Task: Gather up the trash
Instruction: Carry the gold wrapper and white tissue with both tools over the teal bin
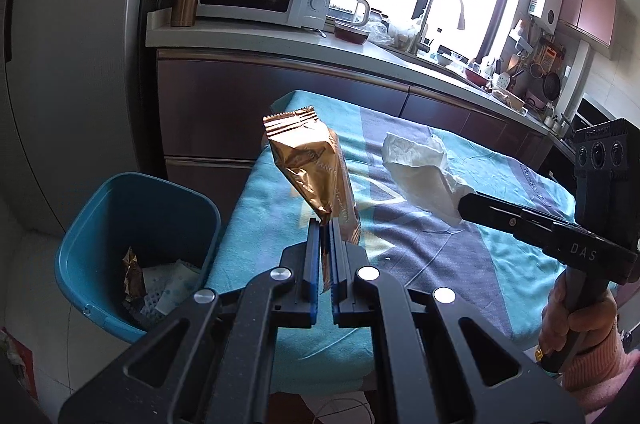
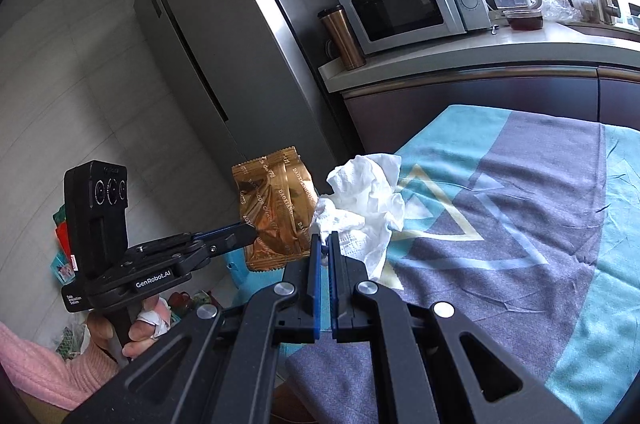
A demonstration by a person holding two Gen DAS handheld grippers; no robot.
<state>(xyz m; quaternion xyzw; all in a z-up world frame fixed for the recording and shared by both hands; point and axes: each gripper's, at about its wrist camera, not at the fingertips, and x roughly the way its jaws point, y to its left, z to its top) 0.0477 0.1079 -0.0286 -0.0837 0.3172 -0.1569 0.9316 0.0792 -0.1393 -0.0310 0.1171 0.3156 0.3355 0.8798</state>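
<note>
Clearly, the left gripper [image 1: 325, 224] was closed tight on the lower corner of a golden snack wrapper [image 1: 310, 163], which stood up at the centre of the left wrist frame, over the near edge of a table with a blue and grey cloth [image 1: 460, 256]. The right gripper [image 2: 325, 238] was also closed, pinching a crumpled white tissue [image 2: 368, 195] just right of the wrapper in the right wrist frame, above the cloth. At the lower left of the left wrist frame a blue trash bin [image 1: 120, 207] stood on the floor beside the table, with another golden wrapper and some papers inside.
</note>
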